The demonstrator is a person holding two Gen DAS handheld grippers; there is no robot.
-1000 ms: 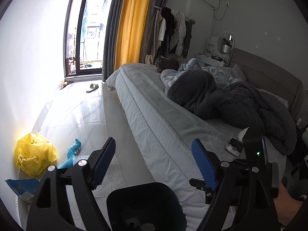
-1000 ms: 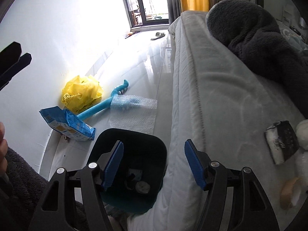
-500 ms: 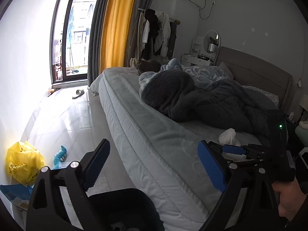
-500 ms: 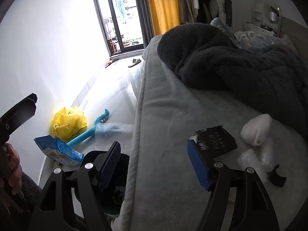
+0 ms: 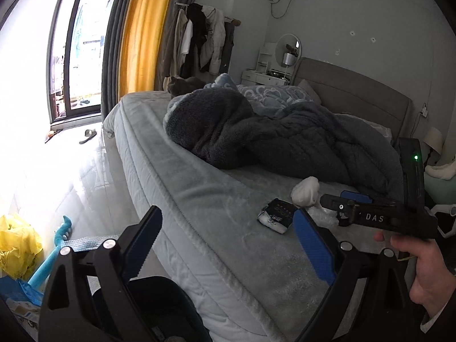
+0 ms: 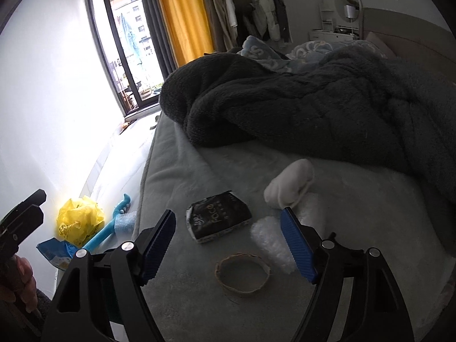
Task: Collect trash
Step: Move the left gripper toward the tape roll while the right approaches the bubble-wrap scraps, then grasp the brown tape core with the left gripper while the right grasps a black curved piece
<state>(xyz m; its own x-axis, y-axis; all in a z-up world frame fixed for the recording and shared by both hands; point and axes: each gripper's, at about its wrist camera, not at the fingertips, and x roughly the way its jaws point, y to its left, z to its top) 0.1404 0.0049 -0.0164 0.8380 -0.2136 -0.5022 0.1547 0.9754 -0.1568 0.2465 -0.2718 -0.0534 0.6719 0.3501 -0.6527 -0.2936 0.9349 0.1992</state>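
Right gripper (image 6: 228, 245): fingers wide, empty; has swung up from the black bin (image 5: 159, 307) to over the bed (image 6: 182, 176). Newly at lower centre of its view: cardboard tape ring (image 6: 242, 274), black tissue pack (image 6: 218, 219), white wad (image 6: 289, 188), bubble wrap (image 6: 270, 242). Left gripper (image 5: 228, 239): fingers wide, empty, above the bin.

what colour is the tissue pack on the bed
Black with white lettering and white edges; the tissue pack shows best in the right wrist view.
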